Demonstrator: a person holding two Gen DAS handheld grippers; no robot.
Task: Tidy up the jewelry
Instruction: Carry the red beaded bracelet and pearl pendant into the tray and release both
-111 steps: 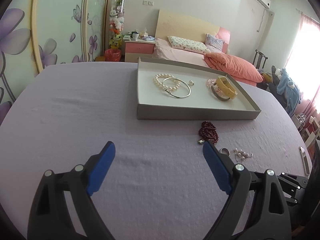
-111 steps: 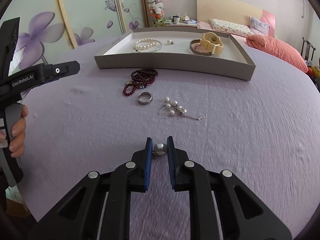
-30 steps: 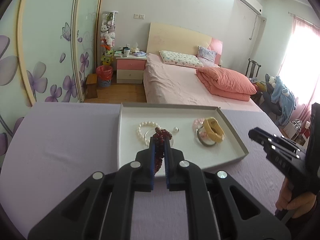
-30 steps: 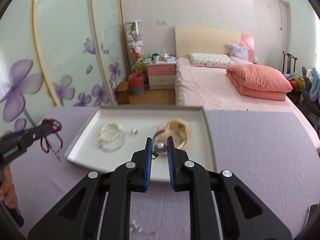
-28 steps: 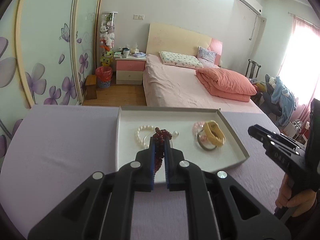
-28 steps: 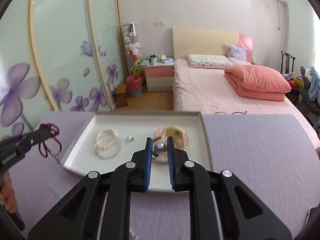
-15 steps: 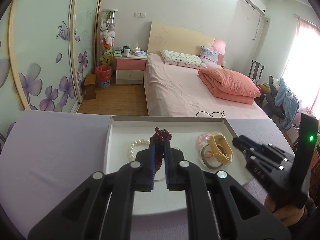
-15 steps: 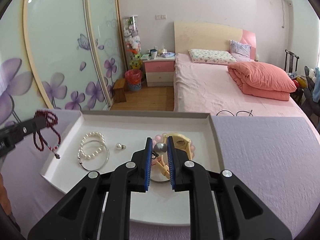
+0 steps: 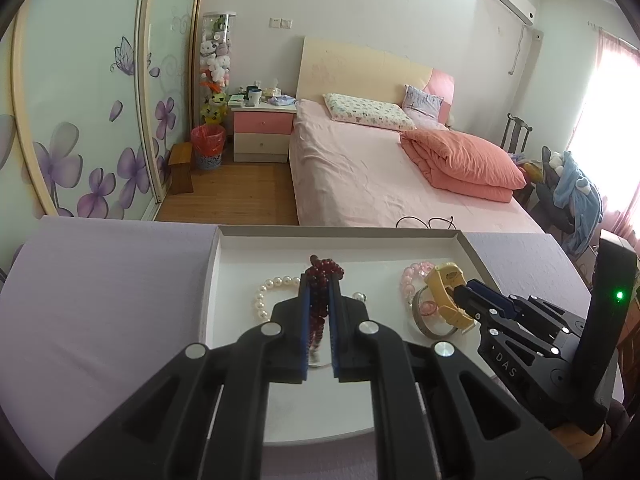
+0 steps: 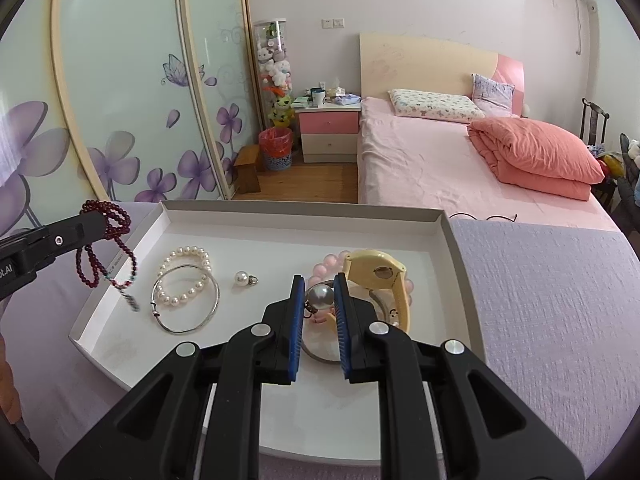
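Observation:
A shallow white tray (image 9: 344, 240) (image 10: 304, 216) lies on the lilac tabletop. My left gripper (image 9: 320, 300) is shut on a dark red bead string (image 9: 322, 276) (image 10: 106, 240), which hangs over the tray's left part. My right gripper (image 10: 319, 294) is shut on a grey pearl earring (image 10: 320, 297) above the tray's middle. In the tray lie a pearl bracelet (image 10: 184, 276), a silver bangle (image 10: 186, 300), a single pearl pendant (image 10: 242, 279), a pink bead bracelet (image 9: 414, 276) and a yellow watch (image 10: 380, 276).
The lilac cloth (image 10: 552, 288) covers the table around the tray. Beyond the table's far edge are a pink bed (image 9: 380, 176), a nightstand (image 9: 262, 128) and wardrobe doors with purple flowers (image 10: 120, 120). My right gripper's body (image 9: 532, 336) reaches in over the tray's right side.
Both grippers have moved forward over the tray, each still holding its piece. Earlier the left gripper was open above the table and the red beads lay on the cloth.

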